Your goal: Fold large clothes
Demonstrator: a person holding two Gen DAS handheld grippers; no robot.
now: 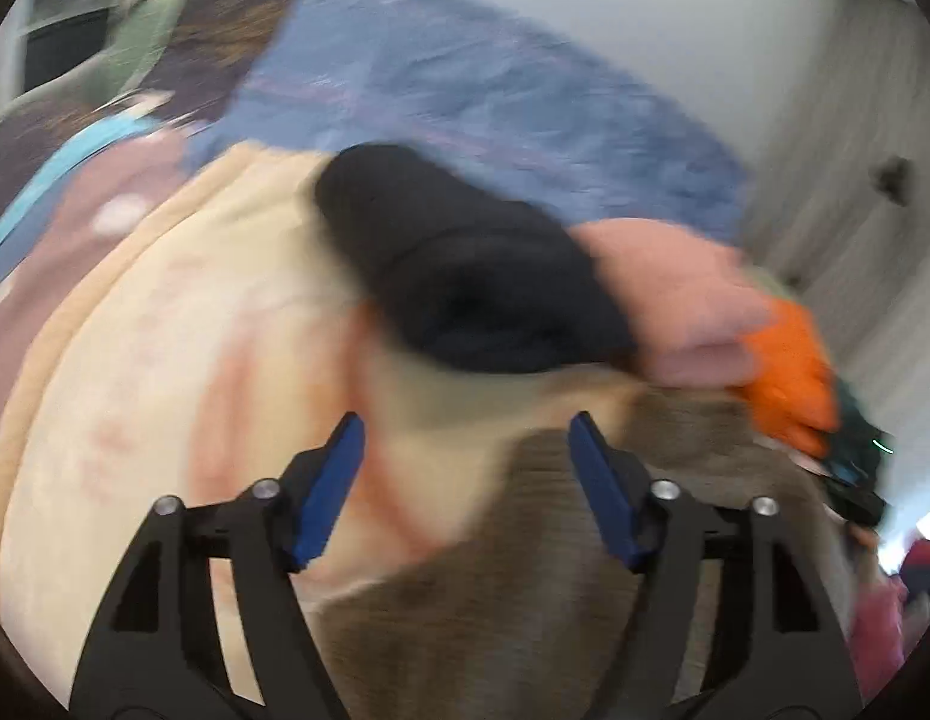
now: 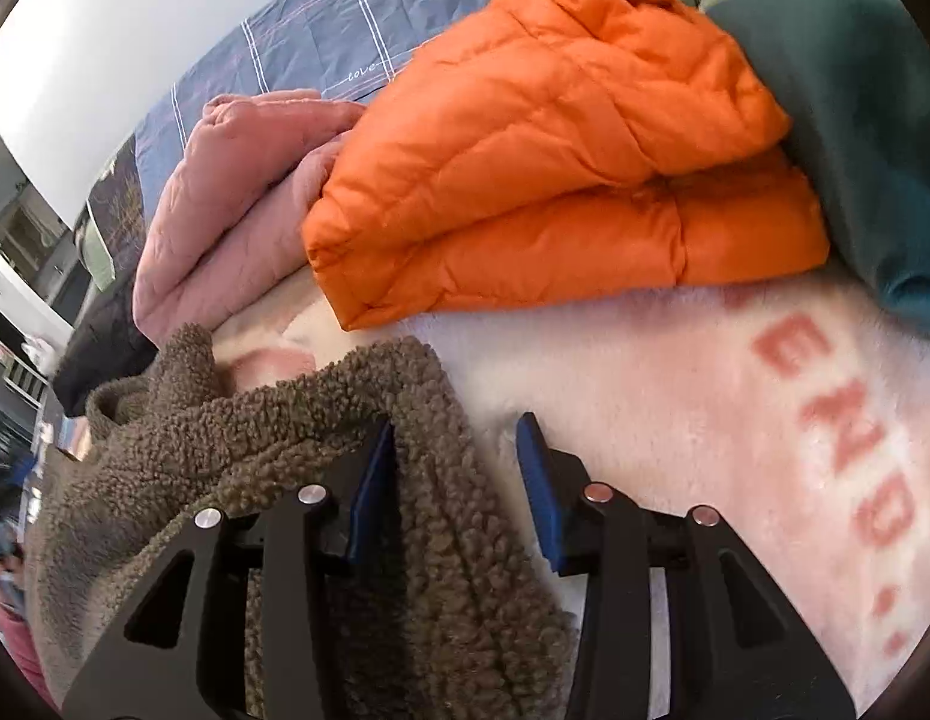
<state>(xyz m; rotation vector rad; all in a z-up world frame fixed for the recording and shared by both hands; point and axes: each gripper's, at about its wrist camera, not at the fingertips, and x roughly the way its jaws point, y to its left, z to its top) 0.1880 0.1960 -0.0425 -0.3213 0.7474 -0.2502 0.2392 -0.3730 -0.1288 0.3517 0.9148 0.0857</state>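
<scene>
My left gripper [image 1: 468, 495] hangs low over the pile, fingers [image 1: 333, 480] spread wide and released, nothing between them. That view is motion-blurred, so detail is poor. Under and between the fingers lies the brown sherpa-fleece jacket [image 1: 513, 570], spreading from bottom centre toward the right. To its left is the cream plush blanket with pink lettering [image 1: 141, 360] covering the bed.

My right gripper [image 2: 456, 480] sits close to the fabric, angled along the jacket's edge. Fingers [image 2: 372, 480] are parted, not clenched. The left finger is pressed against the brown fleece [image 2: 321, 438]; the right finger is over bare cream blanket [image 2: 675, 408]. A fold of fleece runs up between the fingers, but they aren't pinching it.

The jacket's visible long axis in the right view runs from bottom centre up and left, ending in a rolled collar-like edge near the folded pink quilted garment [image 2: 225, 210].

Stacked beyond: a folded orange puffer jacket [image 2: 555, 150] lying on the blanket, touching the pink one on its left and a teal fleece garment [image 2: 873, 120] on its right. A black folded garment [image 1: 465, 264] sits beside the pink one. A blue plaid sheet [image 2: 345, 30] lies behind them all.
</scene>
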